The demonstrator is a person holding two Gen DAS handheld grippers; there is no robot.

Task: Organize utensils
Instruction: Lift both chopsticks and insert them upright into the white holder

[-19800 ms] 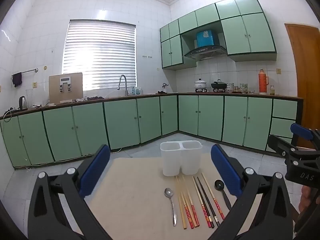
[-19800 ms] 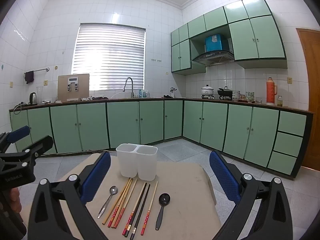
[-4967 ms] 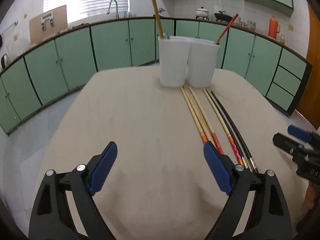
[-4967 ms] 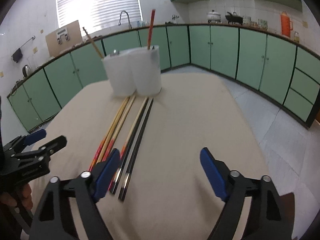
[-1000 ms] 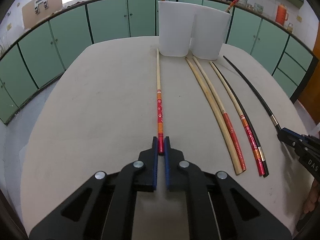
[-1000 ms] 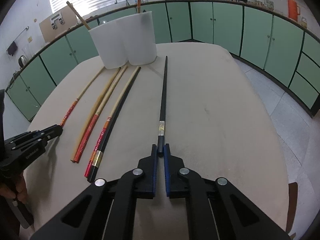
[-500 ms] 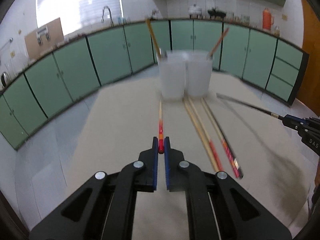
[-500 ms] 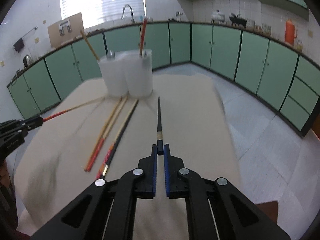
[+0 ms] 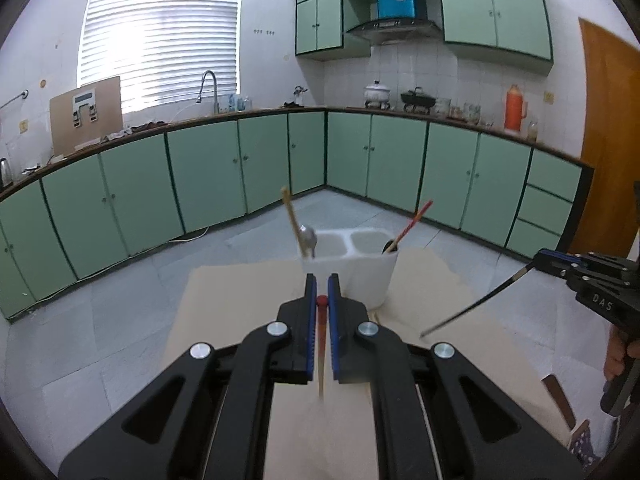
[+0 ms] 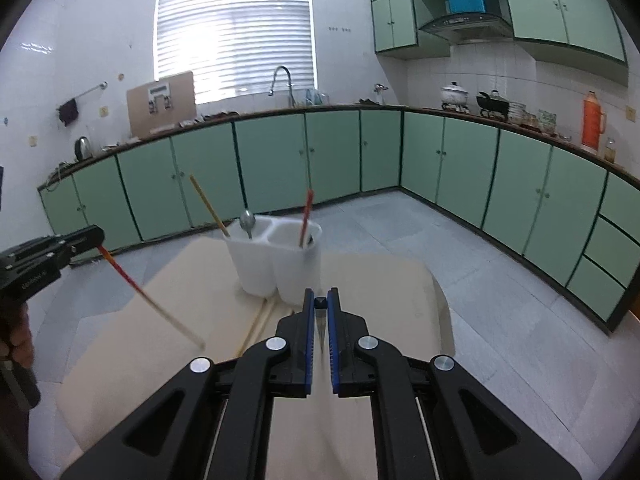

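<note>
My left gripper (image 9: 321, 301) is shut on the red end of a red-and-tan chopstick (image 9: 321, 344), which hangs down toward the table; it also shows in the right wrist view (image 10: 152, 302). My right gripper (image 10: 320, 302) is shut on the end of a black chopstick (image 10: 321, 330), seen slanting down in the left wrist view (image 9: 476, 306). Both are lifted above the table, short of the white two-compartment holder (image 9: 366, 276) (image 10: 276, 268). The holder has a tan chopstick (image 10: 208, 205) and a metal spoon (image 10: 247, 222) in its left compartment, a red chopstick (image 10: 306, 218) in its right.
Tan chopsticks (image 10: 256, 326) lie on the beige table (image 10: 380, 280) in front of the holder. Green kitchen cabinets (image 9: 400, 160) line the walls beyond the floor. The table's edges fall off left and right.
Both grippers have risen from table height with their chopsticks, whose free ends have swung from pointing forward to hanging down. The holder now sits lower in view.
</note>
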